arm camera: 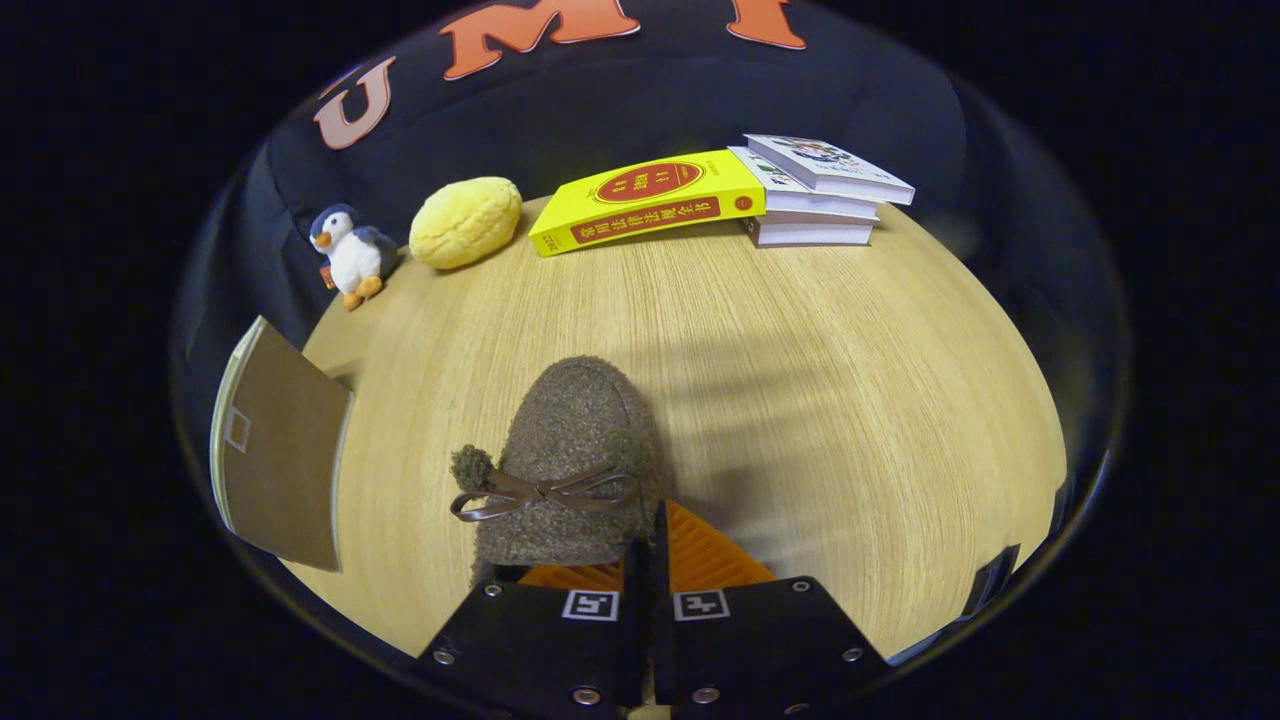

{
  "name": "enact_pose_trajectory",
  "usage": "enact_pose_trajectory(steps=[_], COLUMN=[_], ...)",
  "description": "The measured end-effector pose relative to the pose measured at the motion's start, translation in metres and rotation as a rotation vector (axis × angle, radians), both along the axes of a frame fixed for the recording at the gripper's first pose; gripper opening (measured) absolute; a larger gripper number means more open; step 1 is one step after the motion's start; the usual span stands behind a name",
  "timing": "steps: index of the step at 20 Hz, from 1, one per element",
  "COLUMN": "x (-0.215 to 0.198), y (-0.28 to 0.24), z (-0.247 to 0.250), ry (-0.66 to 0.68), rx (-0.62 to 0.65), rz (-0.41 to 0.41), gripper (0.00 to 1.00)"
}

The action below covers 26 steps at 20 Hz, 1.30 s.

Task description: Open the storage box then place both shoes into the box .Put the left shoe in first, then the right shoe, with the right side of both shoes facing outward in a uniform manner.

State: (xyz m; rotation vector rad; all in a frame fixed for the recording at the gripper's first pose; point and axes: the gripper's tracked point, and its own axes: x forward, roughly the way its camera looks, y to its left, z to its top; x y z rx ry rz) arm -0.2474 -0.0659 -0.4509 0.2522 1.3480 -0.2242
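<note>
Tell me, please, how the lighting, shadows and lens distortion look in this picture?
Gripper view: strong fisheye bending of the wooden table; soft, even light; faint banded shadows right of the fuzzy shoe, which the gripper grips; books and penguin toy stay fairly sharp; no harsh glare.

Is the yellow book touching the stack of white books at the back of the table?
Touching. In the gripper view, the yellow book leans its raised end on the stack of white books, no gap between them.

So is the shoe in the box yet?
Out. The brown shoe hangs over the table, the gripper shut on its heel edge.
</note>
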Motion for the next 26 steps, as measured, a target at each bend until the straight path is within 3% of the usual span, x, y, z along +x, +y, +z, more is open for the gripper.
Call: enact_pose_trajectory(steps=[11, 16, 26], x=[0.08, 0.104, 0.144], y=[0.11, 0.175, 0.302], z=[0.087, 0.108, 0.141], ry=[-0.085, -0.072, -0.098], rx=[0.09, 0.122, 0.22], rz=[0.112, 0.201, 0.288], gripper=[0.05, 0.05, 0.06])
